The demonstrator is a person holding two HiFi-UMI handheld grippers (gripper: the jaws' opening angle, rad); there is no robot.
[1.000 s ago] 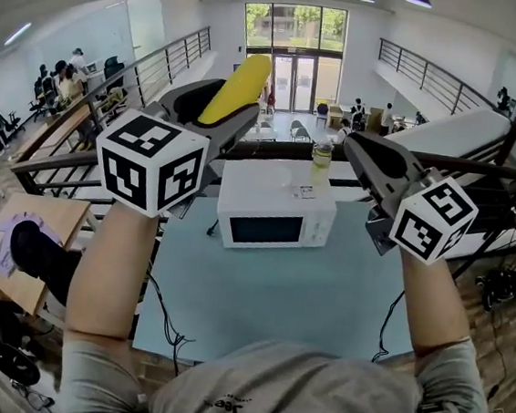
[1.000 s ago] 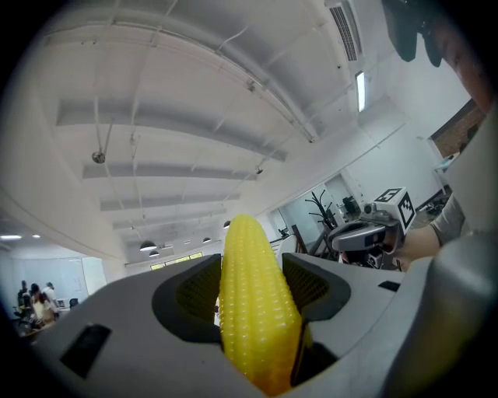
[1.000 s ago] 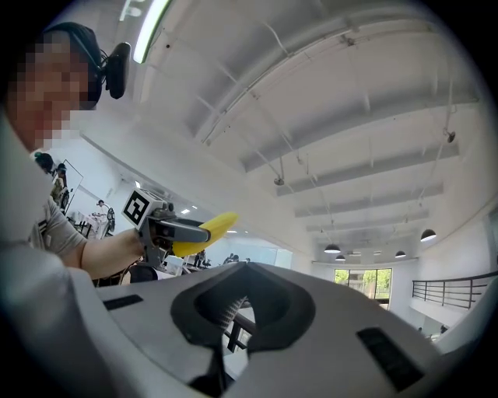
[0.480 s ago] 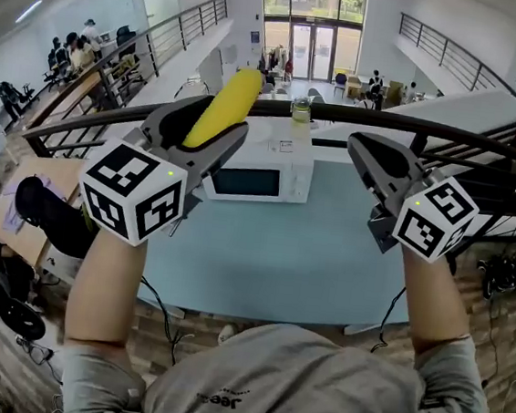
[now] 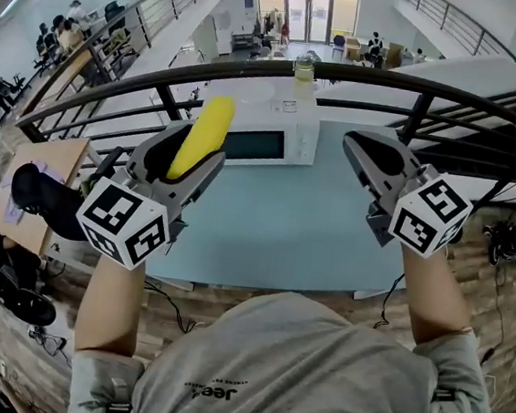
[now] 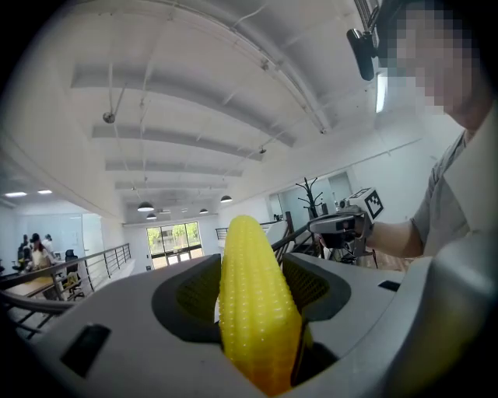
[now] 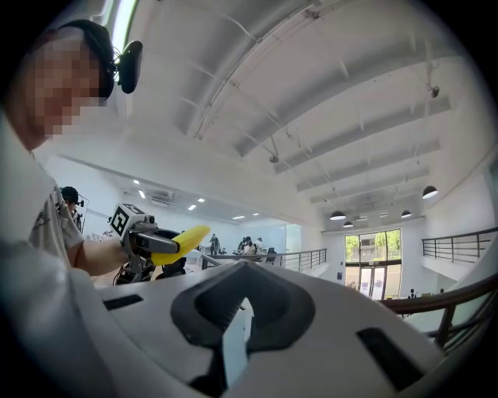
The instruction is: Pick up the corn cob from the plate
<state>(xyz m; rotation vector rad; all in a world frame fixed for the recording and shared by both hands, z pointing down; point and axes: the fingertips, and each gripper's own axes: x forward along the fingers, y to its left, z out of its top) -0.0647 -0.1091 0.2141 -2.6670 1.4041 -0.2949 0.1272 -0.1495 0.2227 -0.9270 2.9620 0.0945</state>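
Observation:
A yellow corn cob point(image 5: 201, 135) sticks up and forward from my left gripper point(image 5: 193, 151), whose jaws are shut on its lower half. In the left gripper view the corn cob point(image 6: 253, 303) fills the gap between the jaws of the left gripper point(image 6: 253, 291), tip pointing away. My right gripper point(image 5: 363, 150) is held in the air at the right with its jaws together and nothing in them; in its own view the right gripper point(image 7: 237, 330) shows only a thin slit. Both are held above the light blue table point(image 5: 284, 222). No plate is in view.
A white microwave point(image 5: 265, 138) stands at the table's far edge with a jar point(image 5: 304, 68) on top. A dark curved railing point(image 5: 363, 76) runs behind it, over an open hall below. A wooden desk point(image 5: 37, 173) is at the left.
Both grippers have come down in the picture, toward the table, the left one still holding the corn cob. The camera has tilted further down.

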